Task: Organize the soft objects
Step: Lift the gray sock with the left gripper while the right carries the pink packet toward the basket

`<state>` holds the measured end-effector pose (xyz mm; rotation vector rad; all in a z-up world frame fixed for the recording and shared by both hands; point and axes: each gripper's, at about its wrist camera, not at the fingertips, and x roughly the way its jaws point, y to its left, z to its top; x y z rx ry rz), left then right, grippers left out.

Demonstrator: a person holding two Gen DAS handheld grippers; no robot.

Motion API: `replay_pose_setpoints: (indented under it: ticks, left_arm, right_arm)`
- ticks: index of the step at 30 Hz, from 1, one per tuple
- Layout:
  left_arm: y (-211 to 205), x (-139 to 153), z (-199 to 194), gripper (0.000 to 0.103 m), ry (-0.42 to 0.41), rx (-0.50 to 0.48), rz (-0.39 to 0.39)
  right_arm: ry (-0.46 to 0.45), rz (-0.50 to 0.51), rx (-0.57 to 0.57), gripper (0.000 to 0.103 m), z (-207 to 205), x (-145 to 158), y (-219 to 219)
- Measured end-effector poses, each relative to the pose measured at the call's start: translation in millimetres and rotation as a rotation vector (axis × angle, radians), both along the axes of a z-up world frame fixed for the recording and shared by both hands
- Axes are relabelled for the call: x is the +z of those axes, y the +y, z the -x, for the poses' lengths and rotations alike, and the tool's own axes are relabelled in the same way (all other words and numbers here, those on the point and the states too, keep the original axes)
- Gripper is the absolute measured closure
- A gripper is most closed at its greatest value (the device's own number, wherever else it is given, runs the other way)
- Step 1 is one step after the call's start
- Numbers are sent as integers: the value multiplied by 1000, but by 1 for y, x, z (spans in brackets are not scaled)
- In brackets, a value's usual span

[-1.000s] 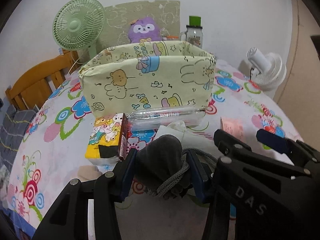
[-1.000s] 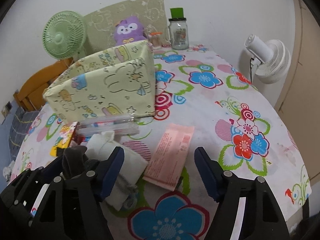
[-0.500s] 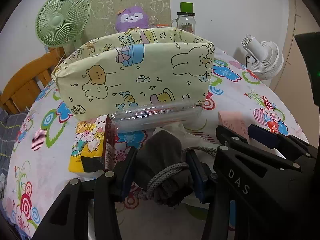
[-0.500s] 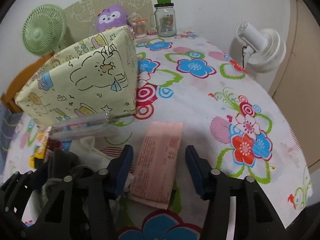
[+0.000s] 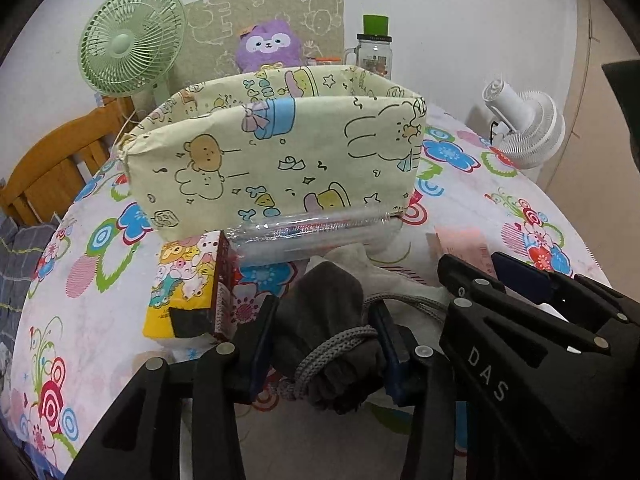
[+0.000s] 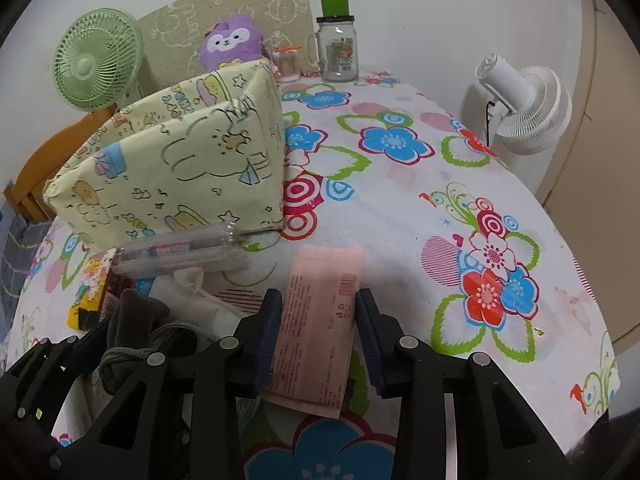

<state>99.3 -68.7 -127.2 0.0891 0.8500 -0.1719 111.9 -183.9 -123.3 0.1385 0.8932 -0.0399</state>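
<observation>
My left gripper [image 5: 326,320] is shut on a dark grey drawstring pouch [image 5: 328,320], held just above the flowered tablecloth in front of the yellow cartoon-print fabric bin [image 5: 276,164]. My right gripper [image 6: 318,312] has its fingers on either side of a flat pink packet [image 6: 320,320] that lies on the table; the jaws look to touch its edges. The pouch also shows at the lower left of the right wrist view [image 6: 136,332]. The bin stands at the left there [image 6: 180,176]. A white cloth [image 5: 360,260] lies behind the pouch.
A clear plastic tube pack [image 5: 312,232] lies against the bin's front. A yellow tissue pack [image 5: 188,288] lies to its left. A green fan [image 5: 132,48], purple plush [image 5: 268,46], glass jar [image 6: 338,48] and white fan [image 6: 524,108] stand at the table's back and right edge.
The right gripper's jaws have narrowed around the pink packet and moved forward over it. The left gripper keeps hold of the grey pouch and has drawn back a little from the bin.
</observation>
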Motion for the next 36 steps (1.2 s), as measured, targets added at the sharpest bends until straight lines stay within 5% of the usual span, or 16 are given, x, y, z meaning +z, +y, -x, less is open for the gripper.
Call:
replay_pose_setpoints:
  ticks: [36]
  left_arm:
    - [22,74,72,60,-211,22,55]
  right_arm:
    - [-228,4,62,62,77,88,27]
